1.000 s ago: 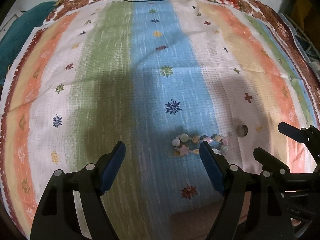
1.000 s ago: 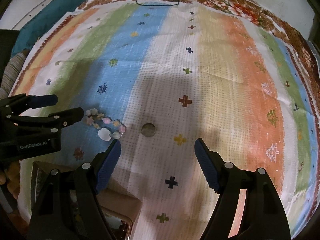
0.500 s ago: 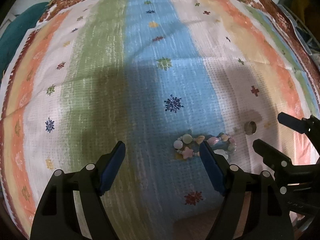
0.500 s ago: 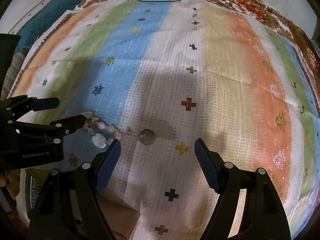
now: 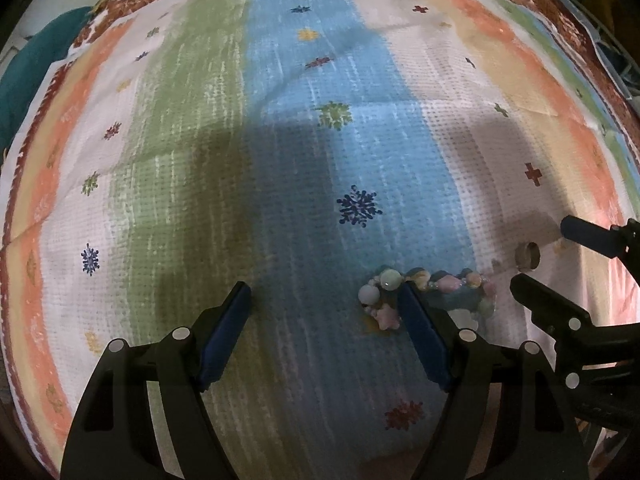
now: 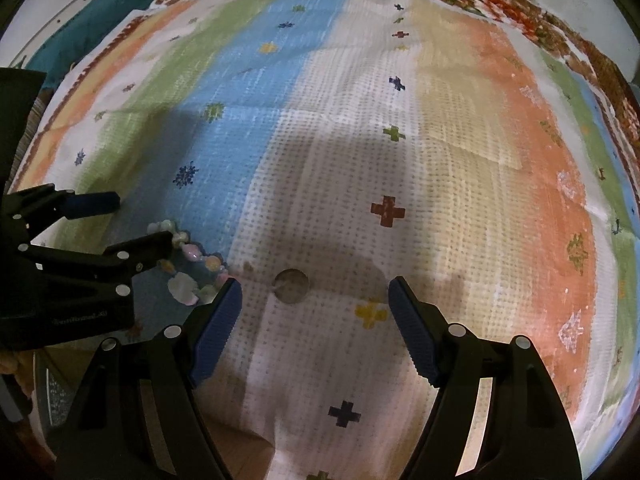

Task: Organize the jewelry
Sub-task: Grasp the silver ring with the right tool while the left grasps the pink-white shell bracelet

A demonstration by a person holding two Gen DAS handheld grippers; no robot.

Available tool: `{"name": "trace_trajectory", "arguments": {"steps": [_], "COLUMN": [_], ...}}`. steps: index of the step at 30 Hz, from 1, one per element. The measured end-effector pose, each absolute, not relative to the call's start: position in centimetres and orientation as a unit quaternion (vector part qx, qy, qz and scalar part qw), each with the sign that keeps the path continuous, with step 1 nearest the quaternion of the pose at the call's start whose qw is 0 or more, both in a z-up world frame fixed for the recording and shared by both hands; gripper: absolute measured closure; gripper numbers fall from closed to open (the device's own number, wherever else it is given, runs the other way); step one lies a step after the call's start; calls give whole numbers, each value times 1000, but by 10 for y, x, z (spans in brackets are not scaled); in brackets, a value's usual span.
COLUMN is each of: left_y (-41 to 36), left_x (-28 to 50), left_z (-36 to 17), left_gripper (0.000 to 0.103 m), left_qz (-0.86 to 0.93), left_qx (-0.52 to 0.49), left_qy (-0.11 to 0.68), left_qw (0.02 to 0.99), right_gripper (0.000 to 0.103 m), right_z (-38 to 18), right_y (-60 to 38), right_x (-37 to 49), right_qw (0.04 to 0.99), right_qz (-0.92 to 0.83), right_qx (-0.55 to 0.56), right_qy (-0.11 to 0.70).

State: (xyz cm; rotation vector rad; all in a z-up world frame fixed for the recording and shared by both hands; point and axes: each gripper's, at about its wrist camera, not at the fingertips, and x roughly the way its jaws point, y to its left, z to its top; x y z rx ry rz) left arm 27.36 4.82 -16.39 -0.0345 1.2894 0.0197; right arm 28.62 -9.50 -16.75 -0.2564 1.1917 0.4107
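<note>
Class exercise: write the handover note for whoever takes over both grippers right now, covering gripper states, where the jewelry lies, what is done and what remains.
Left gripper: open, empty, above the striped cloth.
Right gripper: open, empty; the ring lies on the cloth between its fingers, untouched.
Beaded bracelet: on the blue stripe, partly behind the left gripper's right finger.
Done: nothing picked up.
Left: grasp ring and bracelet and put them away.

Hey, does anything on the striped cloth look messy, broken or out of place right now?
Nothing stands out. The bead bracelet lies in a loose bunch on the blue stripe, apparently intact, and the small ring sits apart on the white stripe. The cloth shows only fold creases.
</note>
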Motion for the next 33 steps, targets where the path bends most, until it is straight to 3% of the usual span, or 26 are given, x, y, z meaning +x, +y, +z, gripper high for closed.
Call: {"name": "trace_trajectory", "arguments": {"steps": [1,6,8,11,13,33], "left_y": [49,57,60,65,66,70], "left_x": [273,272,271,270,270,246], "left_z": [-164,-163,-162,-162,-163,-128], "left_gripper": [32,54,76,94,96,96], "left_qz": [11,23,27,31,31,16], "left_qx": [-18,-29,-30,-34,-35,-58], "left_qy": [601,598,596,596,594,572], "left_qw": [799,801,802,802,803,818], "right_gripper": [36,50,64,79,83,83], "right_z": [-168,-169,-169,-169,-169,-155], "right_y": [-95,-97,-98,-99,-101,-105], "right_x": [287,288,288,289,290,284], "right_qw": [800,799,799,798,796,806], "right_qz": [191,183,182,183,185,175], "right_qx": [-120,-122,-119,-109,-102,-101], "right_qy": [556,559,561,564,566,556]}}
